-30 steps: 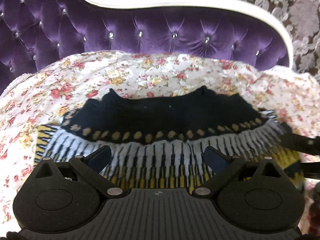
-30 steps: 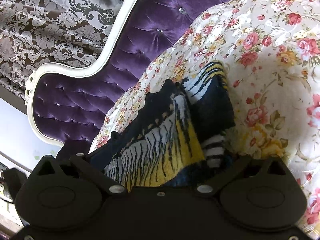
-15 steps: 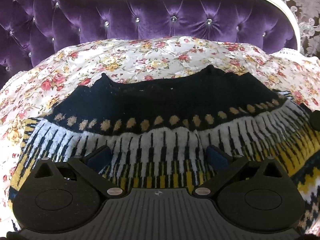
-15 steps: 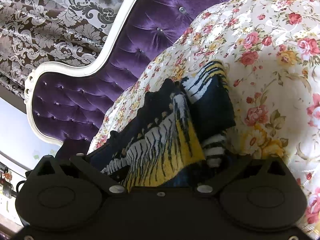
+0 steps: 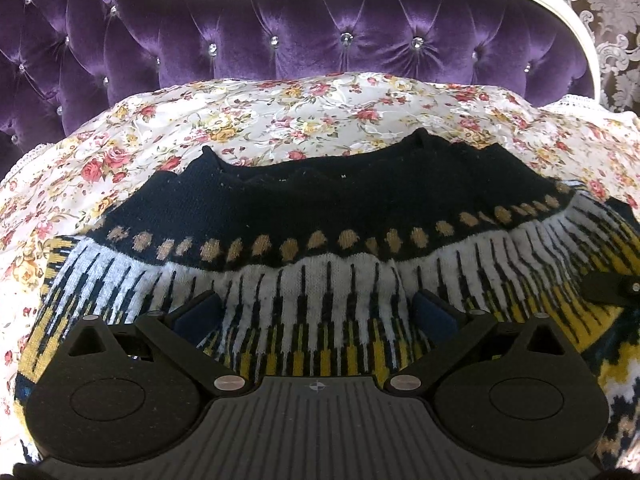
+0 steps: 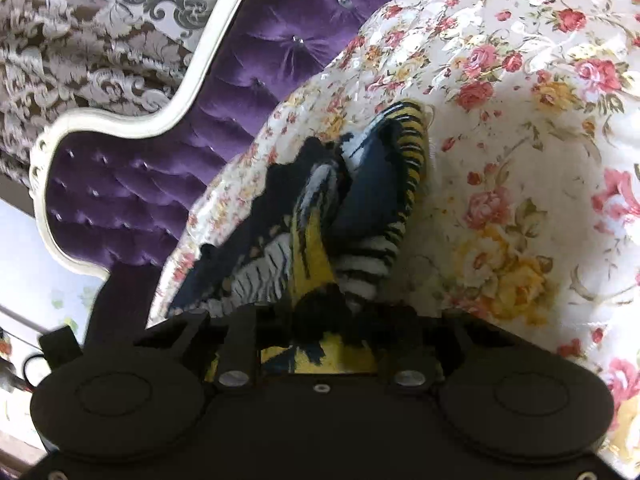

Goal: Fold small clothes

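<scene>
Left wrist view sat low and close over the sweater (image 5: 320,208), looking forward between its own gripper (image 5: 316,312) fingers toward the purple headboard (image 5: 320,40) head-on. Right wrist view was also close but rolled sideways, looking along the floral bedspread (image 6: 520,120) from the garment's edge, headboard slanting across the upper left. Both views shared the sweater, bedspread, headboard and patterned wallpaper (image 6: 80,40). The right gripper (image 5: 612,286) poked into the left view's right edge.
</scene>
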Available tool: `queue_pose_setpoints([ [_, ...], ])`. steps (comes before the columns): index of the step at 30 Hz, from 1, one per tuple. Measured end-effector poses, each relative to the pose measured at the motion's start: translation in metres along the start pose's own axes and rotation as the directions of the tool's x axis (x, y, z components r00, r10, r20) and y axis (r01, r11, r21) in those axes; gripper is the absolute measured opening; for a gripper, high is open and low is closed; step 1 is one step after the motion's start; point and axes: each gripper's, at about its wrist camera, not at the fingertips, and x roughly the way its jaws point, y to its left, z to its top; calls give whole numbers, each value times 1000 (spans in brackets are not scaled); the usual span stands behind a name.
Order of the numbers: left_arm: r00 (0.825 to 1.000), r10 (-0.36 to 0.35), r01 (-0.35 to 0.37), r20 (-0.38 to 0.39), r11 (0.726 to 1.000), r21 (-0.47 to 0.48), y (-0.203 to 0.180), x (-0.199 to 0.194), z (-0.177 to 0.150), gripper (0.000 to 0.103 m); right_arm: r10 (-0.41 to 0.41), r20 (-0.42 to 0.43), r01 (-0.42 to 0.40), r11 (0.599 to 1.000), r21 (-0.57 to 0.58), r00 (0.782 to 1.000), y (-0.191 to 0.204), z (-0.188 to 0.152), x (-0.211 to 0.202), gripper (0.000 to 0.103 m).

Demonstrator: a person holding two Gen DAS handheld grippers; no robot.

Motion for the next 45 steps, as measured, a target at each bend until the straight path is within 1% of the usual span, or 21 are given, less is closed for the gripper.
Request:
queue_pose_setpoints([
  [2,1000,-2,2,-2,1000,0,0,0,1,103,-11,19,12,999,-48,1000,12,-1,-4,35],
  [5,1000,-17,17,-6,1000,-10,3,-1,3,103,8,48,-4,996,-87,999,23,-2,-10,35],
  [7,1000,-27,27,-8,999,-26,9,-5,4,100,14,63,-8,995,-101,998,29,-2,-12,35],
  [8,1000,-25,25,-4,999,-38,13,-9,5,94,12,65,-4,994,-111,998,31,-3,-13,35],
  [11,999,-33,34,10,997,-68,31,-22,4,94,-2,69,11,992,-127,998,35,-3,-11,35],
  [13,999,-23,26,25,995,-93,46,-32,0,94,-10,74,19,992,-127,997,35,-4,-11,35],
  [17,999,-2,7,45,992,-123,82,-52,-14,94,-30,86,43,988,-149,996,41,-6,-11,35],
  [21,998,32,-24,53,990,-138,116,-68,-38,94,-61,104,81,977,-198,993,52,-12,-12,35],
  [23,997,50,-42,56,989,-140,131,-74,-50,94,-78,126,106,967,-230,989,61,-16,-12,35],
  [26,997,50,-40,55,985,-166,153,-82,-68,94,-114,148,151,951,-269,982,73,-22,-9,35],
  [28,998,44,-34,52,983,-183,166,-84,-78,94,-141,144,177,944,-277,979,79,-24,-5,35],
  [30,998,43,-32,51,981,-192,175,-86,-84,94,-154,133,186,944,-273,979,88,-22,-3,34],
  [33,997,42,-30,59,980,-198,184,-94,-96,94,-152,127,183,941,-285,980,107,-21,-4,33],
  [35,998,24,-10,66,978,-206,189,-96,-100,94,-148,127,181,932,-314,981,127,-22,-2,33],
  [39,997,-11,28,82,975,-219,196,-103,-107,94,-113,114,147,920,-364,987,167,-28,10,33],
  [43,996,-31,50,87,973,-226,201,-107,-113,94,-69,65,90,911,-402,995,205,-44,37,33],
  [45,996,-38,57,86,971,-232,205,-108,-115,94,-75,38,84,900,-428,996,220,-56,57,33],
])
